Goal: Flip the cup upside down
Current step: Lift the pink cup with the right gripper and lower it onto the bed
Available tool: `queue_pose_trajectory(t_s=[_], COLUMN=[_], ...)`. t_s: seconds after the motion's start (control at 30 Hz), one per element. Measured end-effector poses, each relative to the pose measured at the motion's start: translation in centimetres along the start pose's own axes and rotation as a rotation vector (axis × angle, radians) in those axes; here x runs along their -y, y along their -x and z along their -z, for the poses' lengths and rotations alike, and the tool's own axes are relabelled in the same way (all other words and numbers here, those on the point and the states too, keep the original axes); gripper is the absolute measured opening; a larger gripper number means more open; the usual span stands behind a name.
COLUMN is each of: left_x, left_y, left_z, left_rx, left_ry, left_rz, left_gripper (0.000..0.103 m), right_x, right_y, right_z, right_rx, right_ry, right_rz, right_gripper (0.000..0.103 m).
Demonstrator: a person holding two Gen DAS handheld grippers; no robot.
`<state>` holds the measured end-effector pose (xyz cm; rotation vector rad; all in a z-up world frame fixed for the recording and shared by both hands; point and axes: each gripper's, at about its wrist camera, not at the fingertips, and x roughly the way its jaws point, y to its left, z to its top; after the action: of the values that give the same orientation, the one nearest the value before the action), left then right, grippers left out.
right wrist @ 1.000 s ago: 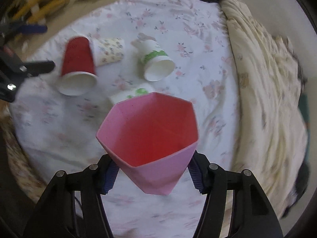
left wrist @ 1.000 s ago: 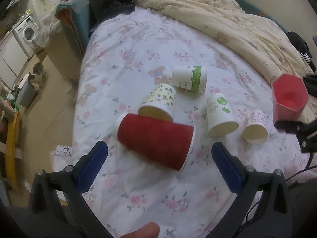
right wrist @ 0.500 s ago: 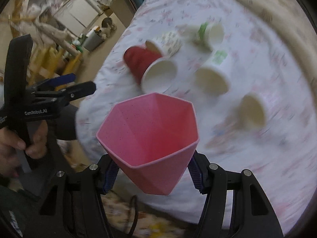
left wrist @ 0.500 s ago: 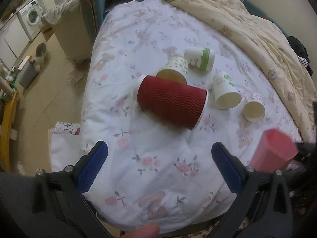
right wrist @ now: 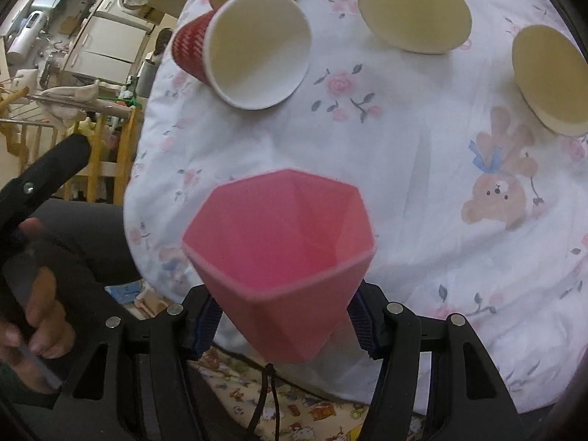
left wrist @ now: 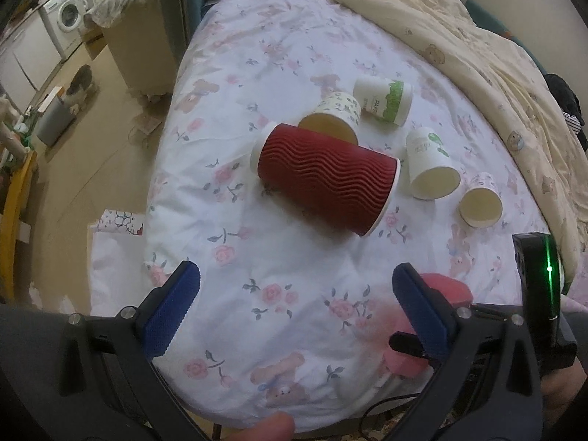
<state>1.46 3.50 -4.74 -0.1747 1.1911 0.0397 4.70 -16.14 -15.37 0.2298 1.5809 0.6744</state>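
Note:
My right gripper (right wrist: 283,318) is shut on a pink faceted cup (right wrist: 283,257), gripping its lower part, with the open mouth facing forward over the near edge of the bed. The same pink cup (left wrist: 446,288) shows partly hidden behind my left gripper's right finger in the left wrist view. My left gripper (left wrist: 297,305) is open and empty, held above the flowered sheet (left wrist: 294,268) near the bed's front edge.
A red ribbed paper cup (left wrist: 325,178) lies on its side mid-bed, with several paper cups lying on their sides around it (left wrist: 433,172). A cream blanket (left wrist: 459,36) covers the right side. The floor and a washing machine (left wrist: 70,18) are at the left.
My right gripper has carried the pink cup down and toward the near edge of the bed, tilting it. My left gripper has pulled back from the red cup.

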Motion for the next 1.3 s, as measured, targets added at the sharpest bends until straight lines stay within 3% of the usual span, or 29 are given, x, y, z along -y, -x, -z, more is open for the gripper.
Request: queue_pose_trajectory(t_s=[0.4, 0.53, 0.8, 1.0, 1.13, 1.23, 1.3], left_x=[1.1, 1.4, 1.3, 0.7, 0.7, 1.2, 1.7], left_y=[-0.8, -1.0, 0.1, 1.1, 1.4, 1.0, 0.5], left_z=[-0.7, -0.8, -0.8, -0.5, -0.1, 0.5, 0.9], left_rx=[0.004, -0.013, 0.046, 0.09, 0.105, 0.091, 0.076], left_ry=[-0.002, 0.004, 0.005, 0.013, 0.009, -0.021, -0.042], left_rz=[-0.006, 0.049, 0.053, 0.034, -0.001, -0.009, -0.021], left_gripper=[0.103, 0.103, 0.103, 0.103, 0.103, 0.103, 0.103], right_x=[0.2, 0.1, -0.5, -1.1, -1.1, 0.5, 2.5], right_y=[-0.9, -0.9, 0.3, 5.1, 9.3, 11.0, 11.4], right_z=[-0.4, -0.4, -0.1, 0.6, 2.2, 3.5, 3.9], right_rx=[-0.015, -0.032, -0.022, 0.106, 0.275, 0.382, 0.395], right_ry=[0.0, 0.013, 0.009, 0.018, 0.034, -0.005, -0.063], right_rz=[0.02, 0.027, -0.009, 0.04, 0.108, 0.141, 0.14], right_gripper=[0.062, 0.063, 0.085, 0.086, 0.086, 0.086, 0.086])
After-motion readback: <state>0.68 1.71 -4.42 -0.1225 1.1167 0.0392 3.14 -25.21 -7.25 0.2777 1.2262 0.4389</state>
